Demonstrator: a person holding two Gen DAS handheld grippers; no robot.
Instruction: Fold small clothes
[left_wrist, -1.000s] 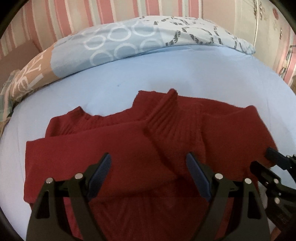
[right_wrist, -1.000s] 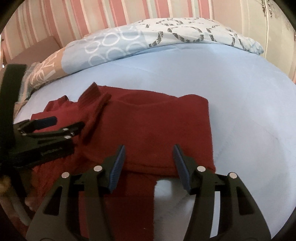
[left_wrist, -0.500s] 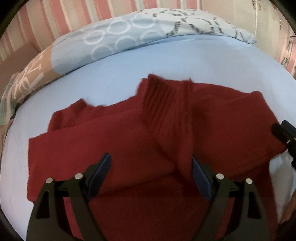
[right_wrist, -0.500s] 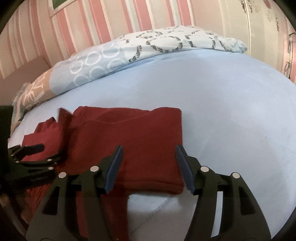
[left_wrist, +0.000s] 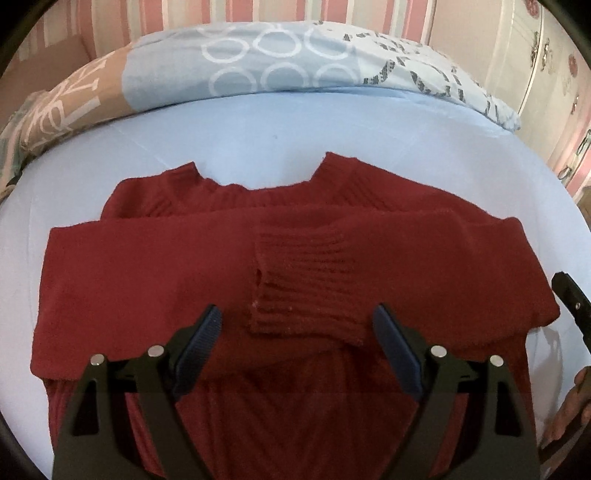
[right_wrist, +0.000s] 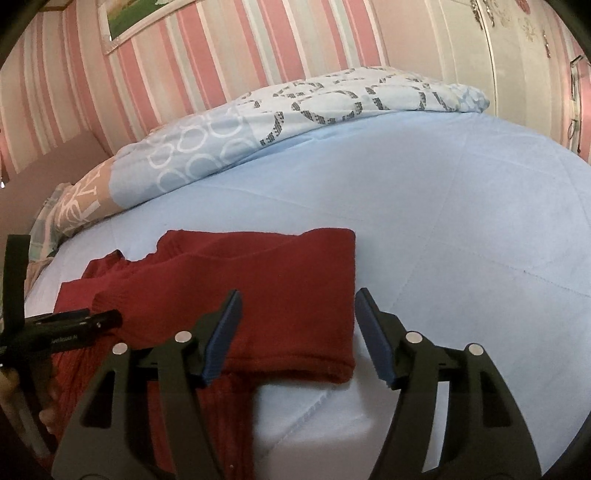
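A dark red knitted sweater (left_wrist: 155, 280) lies flat on the light blue bed sheet (left_wrist: 295, 129), its collar toward the far side. Both sleeves are folded across the chest, and a ribbed cuff (left_wrist: 306, 284) lies on top in the middle. My left gripper (left_wrist: 297, 325) hovers open just above the cuff, with nothing pinched. My right gripper (right_wrist: 299, 314) is over the sweater's (right_wrist: 277, 295) right folded edge. Its jaws are opening, and the cloth lies below them untouched. Each gripper shows at the other view's edge: the right gripper (left_wrist: 569, 295) and the left gripper (right_wrist: 74, 321).
A rolled duvet (right_wrist: 295, 110) with ring and chain patterns runs along the back of the bed against a pink striped wall. A white wardrobe (right_wrist: 517, 55) stands at the far right. The bed's front edge (right_wrist: 314, 406) drops off near the sweater's hem. A hand (left_wrist: 569, 406) shows at the lower right.
The ribbed cuff, raised and on edge before, now lies flat across the chest. The right gripper's jaws have spread wider and shifted toward the sweater's right edge.
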